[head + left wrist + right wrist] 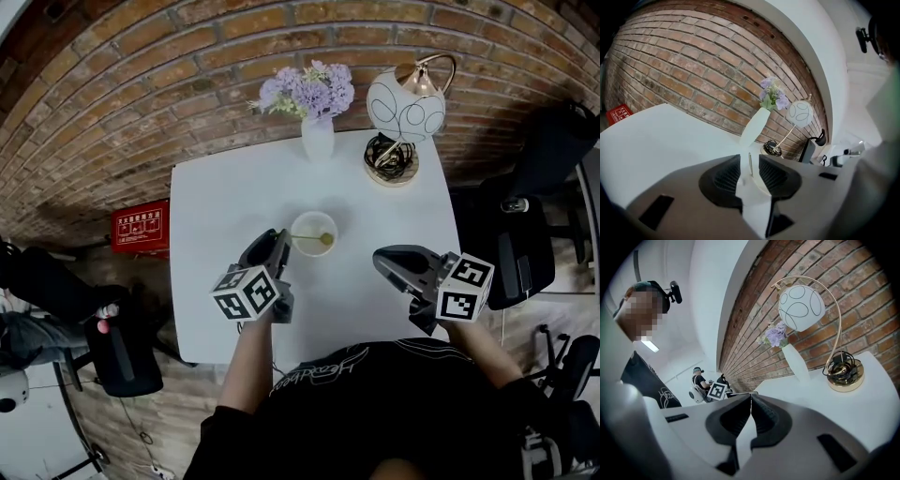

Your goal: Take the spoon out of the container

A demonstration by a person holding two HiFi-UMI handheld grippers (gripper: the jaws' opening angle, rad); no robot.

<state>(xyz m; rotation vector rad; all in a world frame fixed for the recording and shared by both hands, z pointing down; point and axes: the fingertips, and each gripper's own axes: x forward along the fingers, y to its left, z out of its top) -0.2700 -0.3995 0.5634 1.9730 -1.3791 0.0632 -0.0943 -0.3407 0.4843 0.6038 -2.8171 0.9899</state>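
A small white container [313, 225] stands near the middle of the white table [225, 187]. A thin spoon [309, 237] lies across it, its handle pointing left over the rim. My left gripper [279, 238] is at the container's left side. In the left gripper view its jaws [750, 161] stand apart with the spoon handle [750, 165] between them, a gap showing on each side of it. My right gripper [382, 259] hovers to the right of the container, apart from it; in its own view the right gripper [750, 397] is shut on nothing.
At the table's far edge stand a white vase of purple flowers [317, 131] and a globe lamp [405, 105] with a coiled cable on its base [390, 159]. A red box [141, 228] lies on the floor at left, and black chairs [525, 234] stand at right.
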